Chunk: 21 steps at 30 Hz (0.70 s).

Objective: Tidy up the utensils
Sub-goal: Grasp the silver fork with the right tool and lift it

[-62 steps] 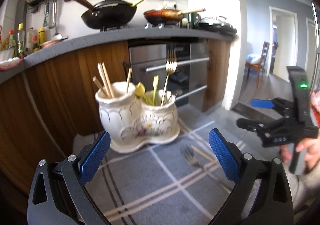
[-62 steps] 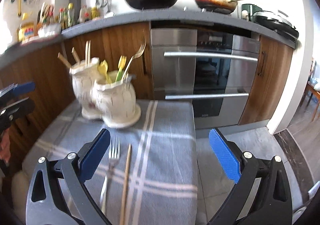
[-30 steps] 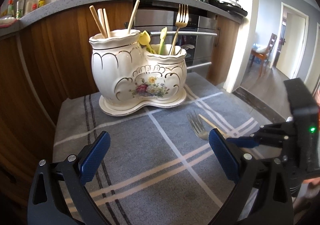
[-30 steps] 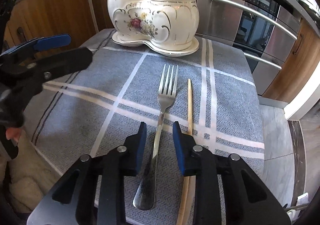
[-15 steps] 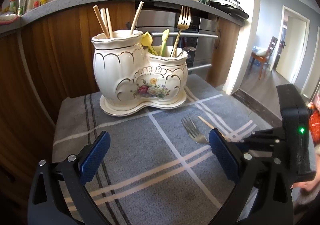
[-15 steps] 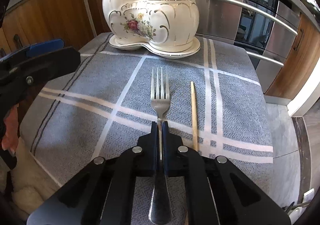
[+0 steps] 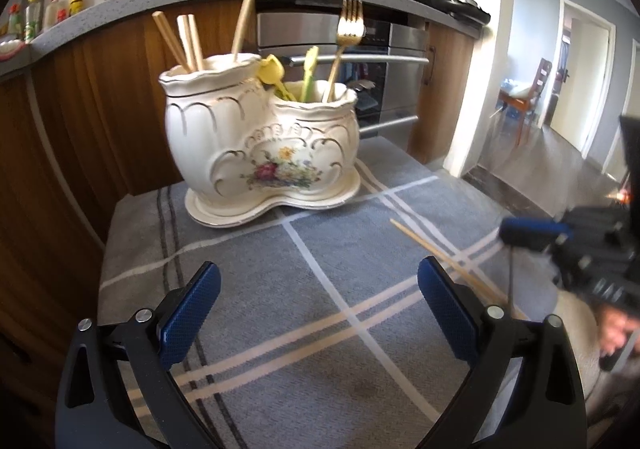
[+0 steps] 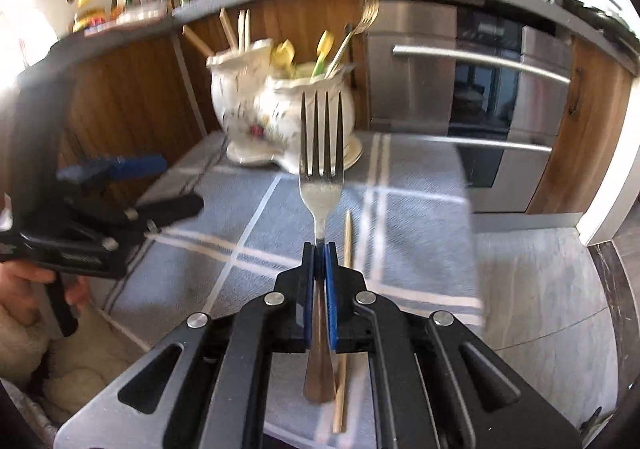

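Observation:
My right gripper (image 8: 319,249) is shut on a silver fork (image 8: 321,153) and holds it above the grey cloth (image 8: 420,217), tines pointing toward the white ceramic utensil holder (image 8: 280,109). A wooden chopstick (image 8: 347,237) lies on the cloth just right of the fork. In the left wrist view my left gripper (image 7: 318,301) is open and empty, low over the cloth (image 7: 280,289), facing the holder (image 7: 260,145), which holds chopsticks, yellow-green utensils and a gold fork (image 7: 349,29). The loose chopstick (image 7: 436,257) lies to the right; my right gripper (image 7: 532,231) is at the far right.
Wooden cabinets and a steel oven (image 8: 480,89) stand behind the holder under a grey counter with pans. The cloth's right edge drops to a tiled floor (image 8: 540,289). A doorway and a chair (image 7: 528,97) are at the far right in the left wrist view.
My right gripper closed on the fork and lifted it off the cloth, pitching up toward the holder. My left gripper stayed open and nearly still.

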Each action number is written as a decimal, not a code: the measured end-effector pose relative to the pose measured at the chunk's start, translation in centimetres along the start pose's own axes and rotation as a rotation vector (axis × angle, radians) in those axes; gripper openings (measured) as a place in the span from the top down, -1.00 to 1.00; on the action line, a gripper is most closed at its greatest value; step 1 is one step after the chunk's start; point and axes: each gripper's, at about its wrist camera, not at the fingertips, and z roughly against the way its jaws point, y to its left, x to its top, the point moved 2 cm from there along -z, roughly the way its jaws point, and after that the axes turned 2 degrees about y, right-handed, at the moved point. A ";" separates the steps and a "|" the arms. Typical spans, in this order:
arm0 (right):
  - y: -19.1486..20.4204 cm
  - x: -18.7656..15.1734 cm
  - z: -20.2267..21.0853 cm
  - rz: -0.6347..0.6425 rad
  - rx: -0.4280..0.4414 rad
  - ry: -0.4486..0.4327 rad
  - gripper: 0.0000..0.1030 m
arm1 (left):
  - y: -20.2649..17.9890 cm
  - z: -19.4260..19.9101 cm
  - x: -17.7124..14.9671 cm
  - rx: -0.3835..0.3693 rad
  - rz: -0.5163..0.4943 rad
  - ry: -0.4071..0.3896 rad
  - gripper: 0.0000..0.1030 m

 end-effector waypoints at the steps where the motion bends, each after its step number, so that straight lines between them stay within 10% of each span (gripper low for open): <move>1: -0.2 0.1 0.5 -0.005 0.000 -0.017 0.90 | -0.2 -0.1 0.0 -0.001 -0.004 0.003 -0.90; 21: -6.5 2.7 7.9 -0.078 -0.060 -0.263 0.90 | -12.4 -6.0 0.1 -0.038 -0.007 0.229 -0.58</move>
